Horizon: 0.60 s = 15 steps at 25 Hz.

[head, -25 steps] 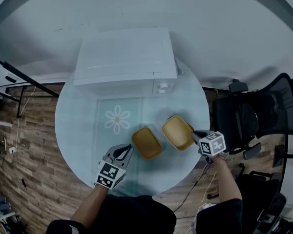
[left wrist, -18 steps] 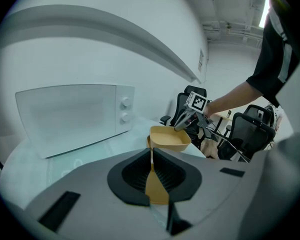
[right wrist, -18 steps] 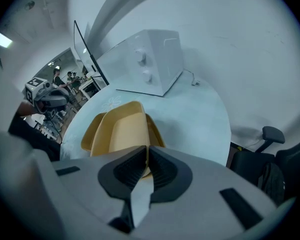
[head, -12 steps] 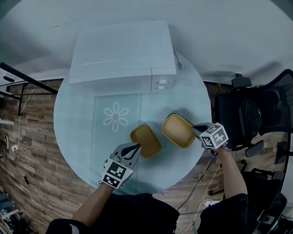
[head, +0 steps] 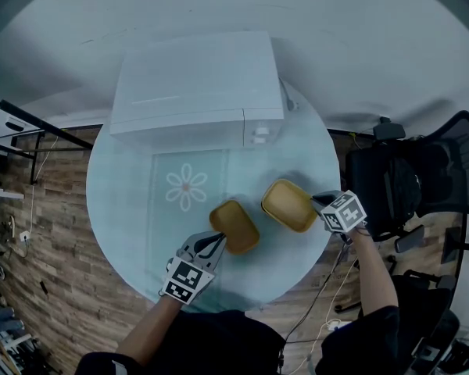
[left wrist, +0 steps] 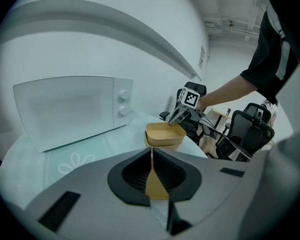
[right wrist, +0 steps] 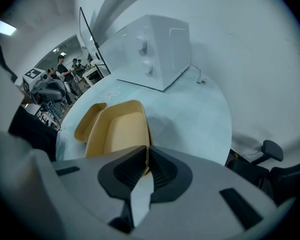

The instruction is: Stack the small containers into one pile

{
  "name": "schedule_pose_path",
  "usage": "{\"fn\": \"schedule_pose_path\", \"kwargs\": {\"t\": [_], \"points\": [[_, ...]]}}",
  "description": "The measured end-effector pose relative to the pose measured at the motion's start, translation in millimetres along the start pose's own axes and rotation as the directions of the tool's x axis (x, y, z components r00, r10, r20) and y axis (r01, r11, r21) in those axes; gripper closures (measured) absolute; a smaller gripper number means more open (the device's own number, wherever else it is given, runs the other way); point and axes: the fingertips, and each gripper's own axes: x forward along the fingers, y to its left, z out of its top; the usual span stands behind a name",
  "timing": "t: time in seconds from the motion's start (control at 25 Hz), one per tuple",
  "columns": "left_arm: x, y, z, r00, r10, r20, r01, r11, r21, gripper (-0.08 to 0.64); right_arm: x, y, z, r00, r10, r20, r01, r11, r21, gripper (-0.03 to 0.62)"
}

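Note:
Two shallow tan containers lie on the round glass table (head: 125,201). The left container (head: 234,226) rests flat near the table's front, and my left gripper (head: 216,243) is shut on its near rim (left wrist: 155,184). My right gripper (head: 316,203) is shut on the rim of the right container (head: 288,205), which hangs tilted a little above the table, to the right of the other. In the right gripper view that container (right wrist: 117,129) tips toward the left container (right wrist: 87,121). In the left gripper view the raised container (left wrist: 165,134) shows beyond my jaws.
A white microwave (head: 194,88) stands at the back of the table. A flower print (head: 186,187) marks the glass left of the containers. A black office chair (head: 410,186) stands right of the table, over a wooden floor.
My right gripper has lifted the right container a little up and away from the table. My left gripper came forward and shut on the left container's rim, then stayed put.

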Motion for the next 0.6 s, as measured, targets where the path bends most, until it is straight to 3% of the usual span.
{"fn": "schedule_pose_path", "kwargs": {"t": [0.6], "points": [[2, 7, -10, 1.0, 0.008, -0.015, -0.008, 1.0, -0.026, 0.545, 19, 0, -5, 0.999, -0.033, -0.034, 0.032, 0.999, -0.032, 0.557]]}}
